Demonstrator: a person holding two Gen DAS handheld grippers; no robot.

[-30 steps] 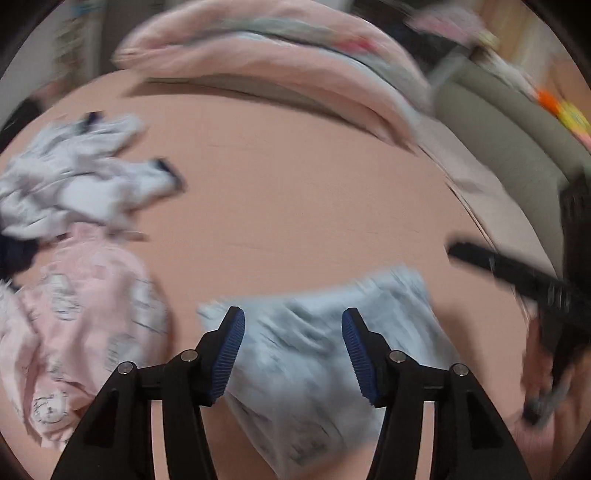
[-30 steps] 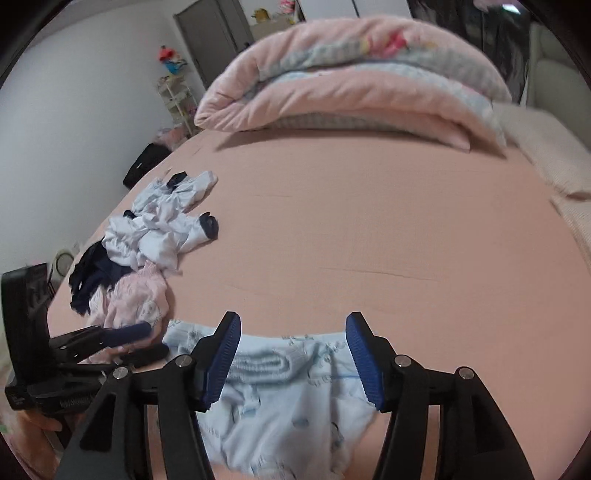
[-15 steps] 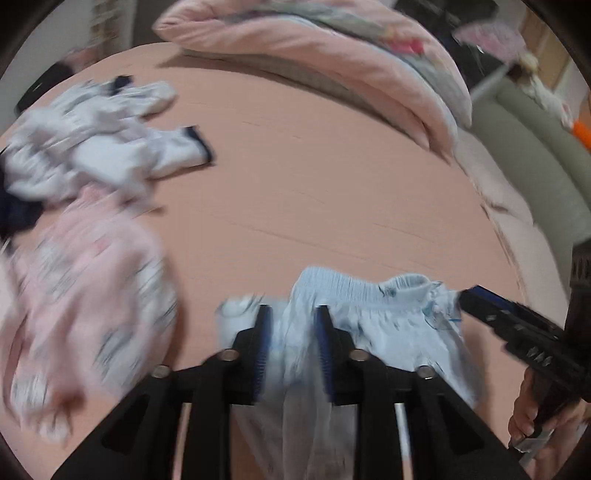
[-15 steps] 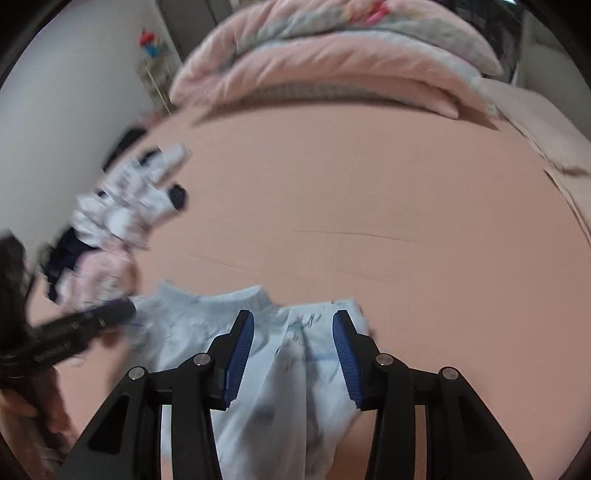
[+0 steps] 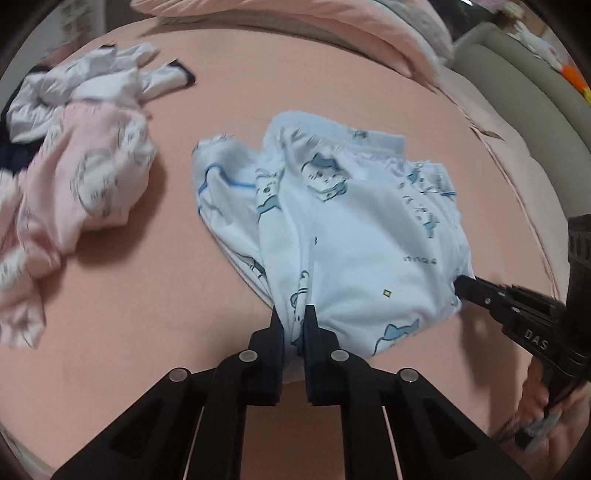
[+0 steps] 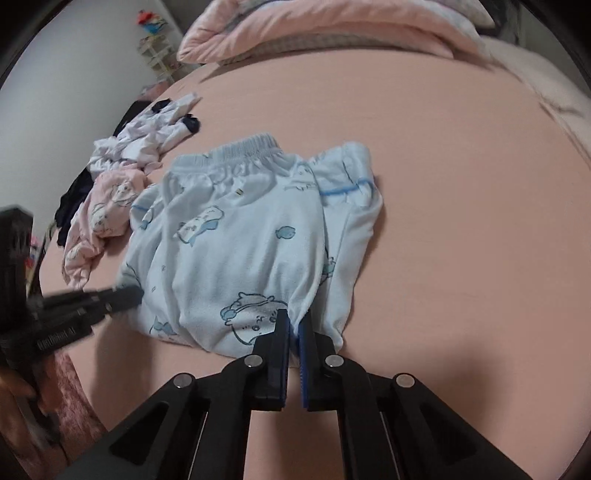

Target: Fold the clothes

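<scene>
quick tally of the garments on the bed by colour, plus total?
Light blue: 1, the printed shorts, clamped by the left gripper and the right gripper
Pink: 1, the printed garment
White: 1, the crumpled garment
Dark navy: 1, a piece mostly hidden in the heap
Total: 4, though the heap may hide more

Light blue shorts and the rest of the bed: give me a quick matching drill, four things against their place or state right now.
Things:
1. light blue shorts
2. pink printed garment
3. white garment with dark cuffs
4. folded pink duvet

Place or state:
A. far end of the bed
B. pinched at its near edge by the left gripper and the right gripper
C. crumpled heap just left of the shorts
D. beyond the pink heap, towards the wall

Pairs: 1-B, 2-C, 3-D, 4-A
</scene>
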